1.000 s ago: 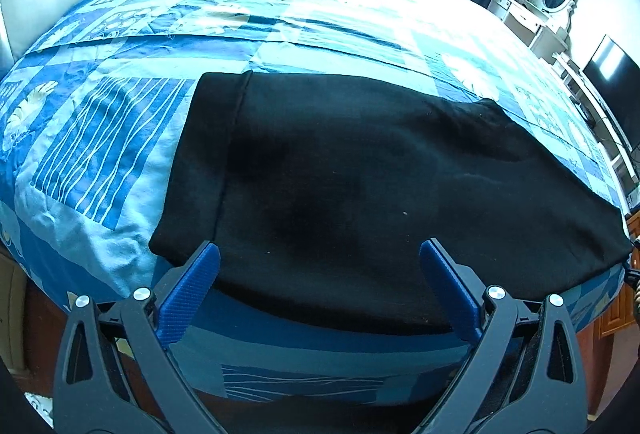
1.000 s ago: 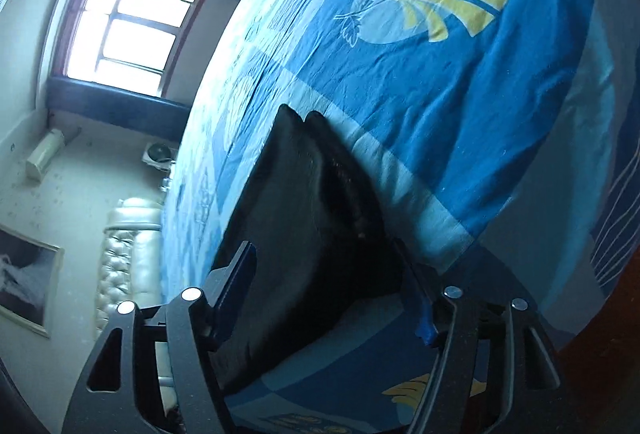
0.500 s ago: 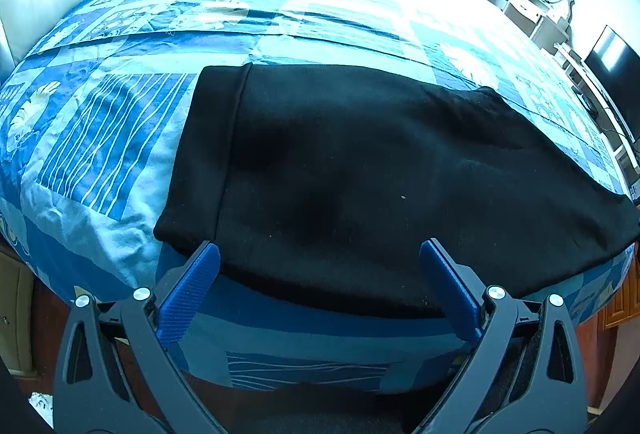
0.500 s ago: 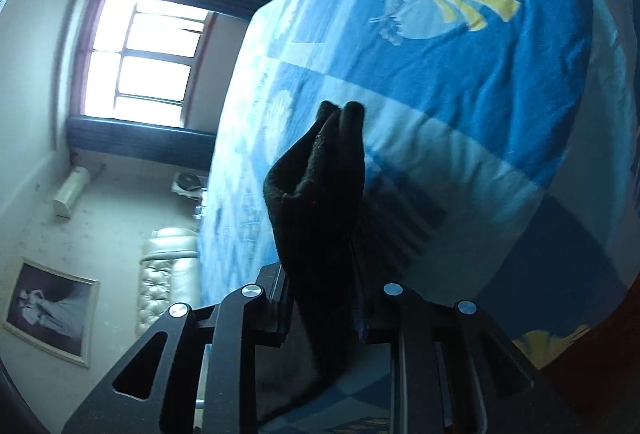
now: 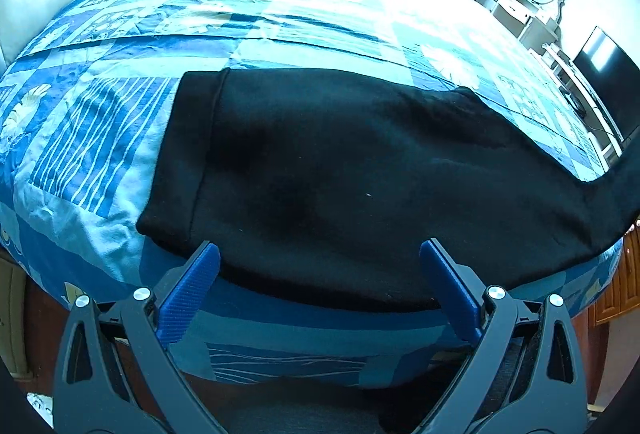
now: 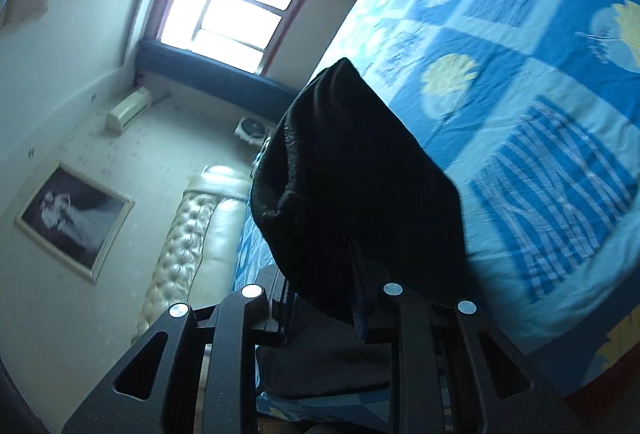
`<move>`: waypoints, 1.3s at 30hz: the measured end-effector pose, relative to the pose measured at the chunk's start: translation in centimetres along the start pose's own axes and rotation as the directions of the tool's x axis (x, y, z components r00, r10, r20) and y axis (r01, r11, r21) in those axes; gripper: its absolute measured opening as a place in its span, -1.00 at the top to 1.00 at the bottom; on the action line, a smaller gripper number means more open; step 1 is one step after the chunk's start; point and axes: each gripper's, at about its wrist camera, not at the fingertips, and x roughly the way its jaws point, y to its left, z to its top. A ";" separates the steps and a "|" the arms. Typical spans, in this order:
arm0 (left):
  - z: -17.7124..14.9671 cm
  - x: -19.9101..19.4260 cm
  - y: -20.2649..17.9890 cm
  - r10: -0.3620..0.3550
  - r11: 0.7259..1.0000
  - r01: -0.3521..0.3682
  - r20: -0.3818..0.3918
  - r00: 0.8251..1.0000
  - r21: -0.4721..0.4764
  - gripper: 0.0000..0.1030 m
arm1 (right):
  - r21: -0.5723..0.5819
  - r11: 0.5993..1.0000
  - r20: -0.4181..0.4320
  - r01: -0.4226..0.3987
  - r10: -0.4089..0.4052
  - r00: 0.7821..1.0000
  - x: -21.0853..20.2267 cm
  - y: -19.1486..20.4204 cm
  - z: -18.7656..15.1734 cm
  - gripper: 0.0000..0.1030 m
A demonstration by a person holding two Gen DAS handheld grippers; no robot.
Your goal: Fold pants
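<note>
A blue patchwork bed (image 5: 280, 18) carries black pants (image 5: 360, 170) spread flat along its near edge, waistband end toward nine o'clock in the left wrist view, the leg end lifting off at three o'clock. The right claw (image 6: 352, 274) is pinching that raised cloth, which bunches over its jaws. The left claw (image 5: 320, 274) hovers spread wide, gripping nothing, above the near hem. With nothing pinning the waistband, the whole garment may drag across the quilt, or thick fabric may slip the pinch.
</note>
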 end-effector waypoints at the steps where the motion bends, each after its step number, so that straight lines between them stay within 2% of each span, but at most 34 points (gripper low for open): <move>1: -0.1 0.0 -0.2 -0.007 1.000 0.007 -0.003 1.000 0.000 -0.94 | -0.024 1.000 -0.019 0.001 -0.001 1.000 1.2 1.1 -0.6 0.53; 4: -0.1 -0.1 -0.8 -0.016 1.000 0.016 0.000 1.000 0.012 -0.94 | -0.075 0.997 -0.076 -0.009 0.003 0.997 4.5 3.4 -2.3 0.53; 9: -0.2 -0.7 -2.1 -0.004 0.998 0.002 0.032 0.999 0.069 -0.94 | -0.162 0.987 -0.168 0.015 -0.042 0.985 9.4 5.5 -5.8 0.53; 16: -0.1 -1.1 -2.6 -0.022 0.998 0.019 0.044 0.999 0.067 -0.94 | -0.263 0.960 -0.274 0.093 -0.166 0.947 16.1 5.6 -10.8 0.53; 20: -0.2 -1.3 -3.0 -0.025 0.997 0.021 0.048 0.999 0.079 -0.94 | -0.288 0.951 -0.316 0.114 -0.207 0.926 18.2 5.4 -13.3 0.53; 27: -0.2 -1.2 -3.3 -0.033 0.996 0.029 0.046 0.998 0.085 -0.94 | -0.432 0.885 -0.334 0.175 -0.337 0.880 20.6 6.4 -17.7 0.53; 35: -0.2 -1.2 -3.4 -0.033 0.996 0.029 0.047 0.998 0.083 -0.94 | -0.546 0.814 -0.332 0.198 -0.428 0.841 22.5 6.8 -20.5 0.53; 39: -0.1 -1.2 -3.4 -0.035 0.996 0.031 0.045 0.998 0.079 -0.94 | -0.560 0.803 -0.332 0.203 -0.442 0.833 22.7 6.3 -21.4 0.46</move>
